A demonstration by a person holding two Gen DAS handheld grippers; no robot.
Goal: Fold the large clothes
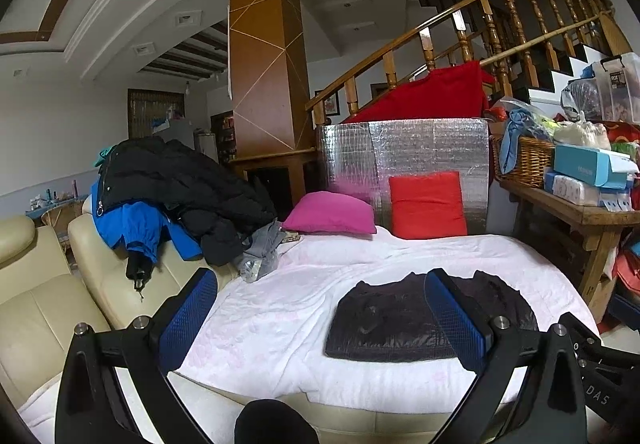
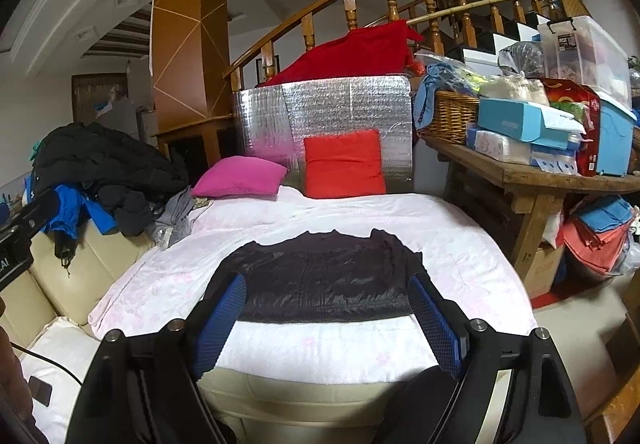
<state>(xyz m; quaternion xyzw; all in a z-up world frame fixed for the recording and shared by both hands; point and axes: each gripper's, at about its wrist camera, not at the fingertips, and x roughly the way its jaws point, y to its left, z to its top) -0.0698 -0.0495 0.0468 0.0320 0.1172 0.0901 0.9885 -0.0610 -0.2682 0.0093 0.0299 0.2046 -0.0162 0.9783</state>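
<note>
Two claws were mine, one in each hand, and both were wide open with nothing in them. My left claw (image 1: 320, 308) hung above the near edge of the bed. My right claw (image 2: 326, 308) hung there too, and its blue pads (image 2: 222, 320) stood on each side of the dark jacket (image 2: 320, 280).

That jacket lay flat on the white blanket (image 2: 460, 256), folded into a neat wide shape. It sat near the front of the bed, closer to me than the pillows. In my left view the dark jacket (image 1: 384, 320) was over to the right, partly behind one blue pad (image 1: 452, 320).

At the back of the bed I saw a pink pillow (image 1: 330, 213) and a red pillow (image 1: 426, 204), side by side. A pile of black and blue coats (image 1: 168, 184) sat on the cream sofa (image 1: 40, 296) to the left. A wooden bench (image 2: 532, 174) on the right was full of boxes.
</note>
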